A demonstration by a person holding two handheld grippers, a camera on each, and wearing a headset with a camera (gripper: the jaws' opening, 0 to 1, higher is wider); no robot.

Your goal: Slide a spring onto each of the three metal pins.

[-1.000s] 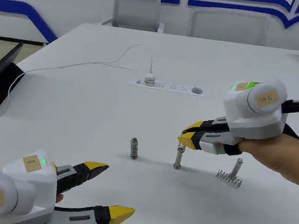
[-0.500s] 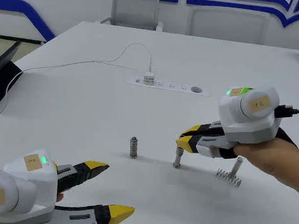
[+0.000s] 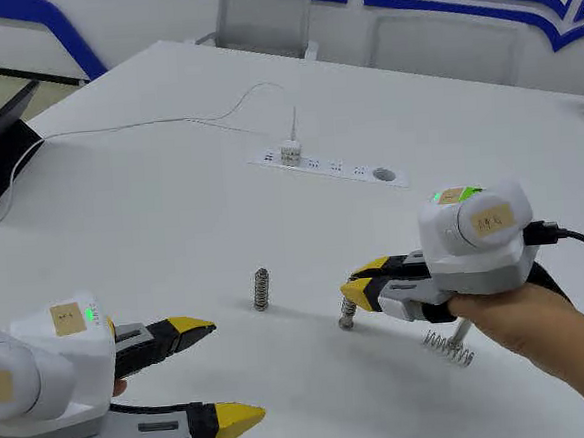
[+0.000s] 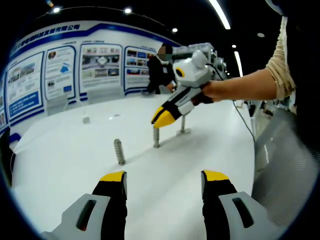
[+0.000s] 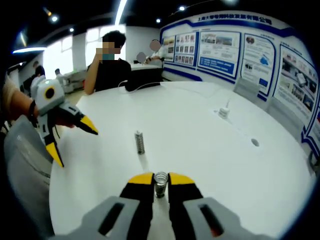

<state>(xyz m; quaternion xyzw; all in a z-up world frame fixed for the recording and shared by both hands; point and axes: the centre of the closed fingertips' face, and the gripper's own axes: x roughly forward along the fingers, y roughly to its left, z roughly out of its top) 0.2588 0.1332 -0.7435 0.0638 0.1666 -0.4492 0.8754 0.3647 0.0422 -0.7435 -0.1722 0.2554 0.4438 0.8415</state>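
R gripper (image 3: 358, 283) jaws pinched on spring (image 5: 160, 179), axis upright, coaxial w/ mid pin (image 3: 347, 315) at 6 o'clock below tips. L gripper (image 4: 163, 176) jaws apart, empty, farther off; loose spring (image 3: 446, 347) at pin's 4 o'clock.

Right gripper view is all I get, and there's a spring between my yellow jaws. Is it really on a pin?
Observer: Yes. From the side, in the left gripper view, the spring sits on the upper end of an upright pin.
Operator: Are any pins left without one?
Observer: One. In the head view a bare pin stands behind the right gripper, with a loose spring lying on the table beside it.
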